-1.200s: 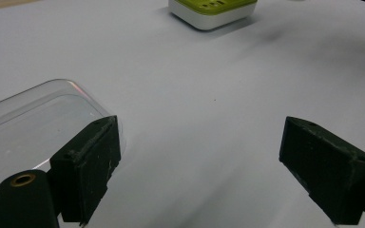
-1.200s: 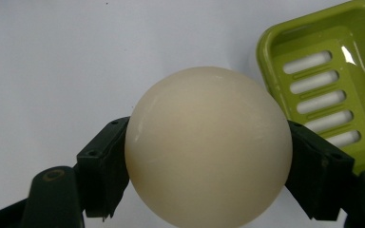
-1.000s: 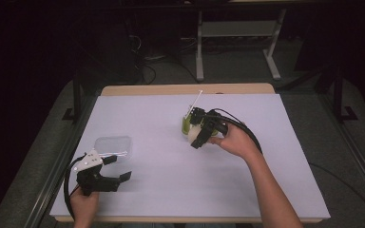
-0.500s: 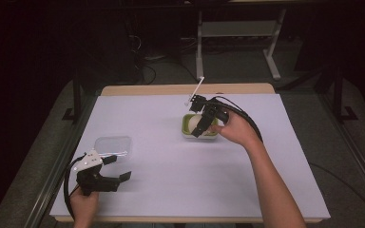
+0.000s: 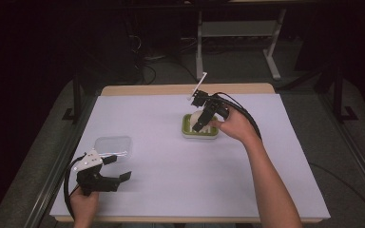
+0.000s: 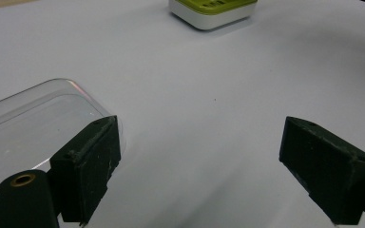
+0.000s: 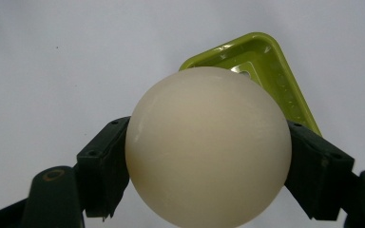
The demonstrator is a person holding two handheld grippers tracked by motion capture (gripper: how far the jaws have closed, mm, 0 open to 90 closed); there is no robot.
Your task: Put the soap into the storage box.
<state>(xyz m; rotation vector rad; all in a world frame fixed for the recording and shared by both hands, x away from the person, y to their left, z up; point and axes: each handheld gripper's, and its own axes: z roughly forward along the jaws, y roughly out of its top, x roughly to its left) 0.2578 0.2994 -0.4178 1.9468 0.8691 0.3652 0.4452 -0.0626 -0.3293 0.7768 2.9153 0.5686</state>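
The right gripper [image 7: 209,156] clamps a smooth cream ball [image 7: 208,147] across its middle, above the green tray [image 5: 199,129]. It looks light and slippery, perhaps an egg.

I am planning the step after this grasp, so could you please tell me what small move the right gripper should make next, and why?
Probably a short, straight lift. The right gripper is shut on the cream egg, with a finger on each side, just above the green tray. The left gripper rests open beside the clear lid, so it is not in the way.
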